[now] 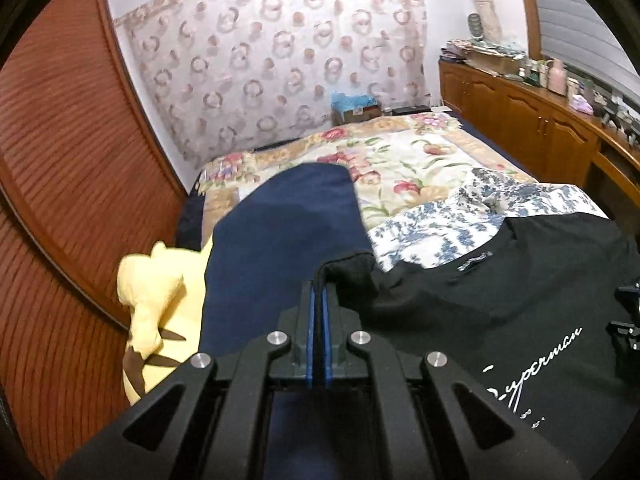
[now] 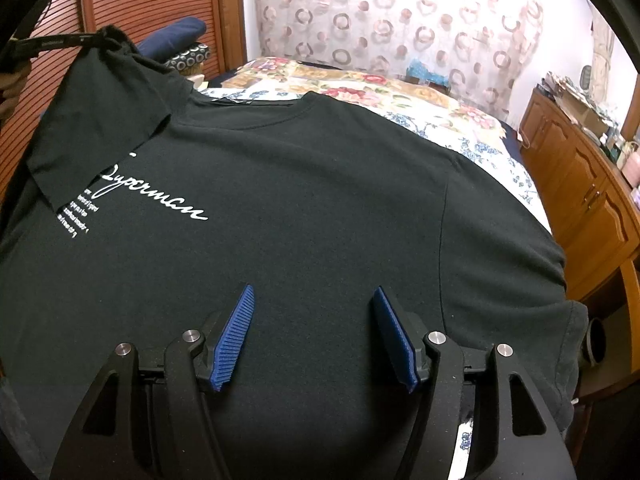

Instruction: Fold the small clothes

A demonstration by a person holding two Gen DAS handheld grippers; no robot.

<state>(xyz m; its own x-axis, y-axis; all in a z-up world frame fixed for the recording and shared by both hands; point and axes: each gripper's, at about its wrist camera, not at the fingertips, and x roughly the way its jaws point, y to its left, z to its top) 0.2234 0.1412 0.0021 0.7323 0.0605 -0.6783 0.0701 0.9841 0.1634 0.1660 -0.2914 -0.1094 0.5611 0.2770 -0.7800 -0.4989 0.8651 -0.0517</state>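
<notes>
One fold is under way and the rest is still ahead of you. On the left, your left tool (image 1: 319, 300) is clenched on the left sleeve (image 2: 100, 120) of the black T-shirt (image 2: 300, 200), its blue pads pinching a bunched bit of the cuff, and the sleeve is lifted off the bed (image 1: 420, 152) and angled in over the white lettering on the chest. Beyond that tool lie a navy garment (image 1: 280, 232) and a yellow cloth (image 1: 160, 300), both off to the shirt's left side and, as far as I can judge, not yet dealt with.

Across the middle, the shirt's body lies spread face up on the floral bedcover, collar away from you, fairly smooth.

On the right, your right tool (image 2: 314, 332) is released, jaws apart over the lower chest with nothing between them. The right sleeve (image 2: 520, 280) lies flat and unfolded. By my reckoning, both sleeves need laying in and the body still needs doubling over.
</notes>
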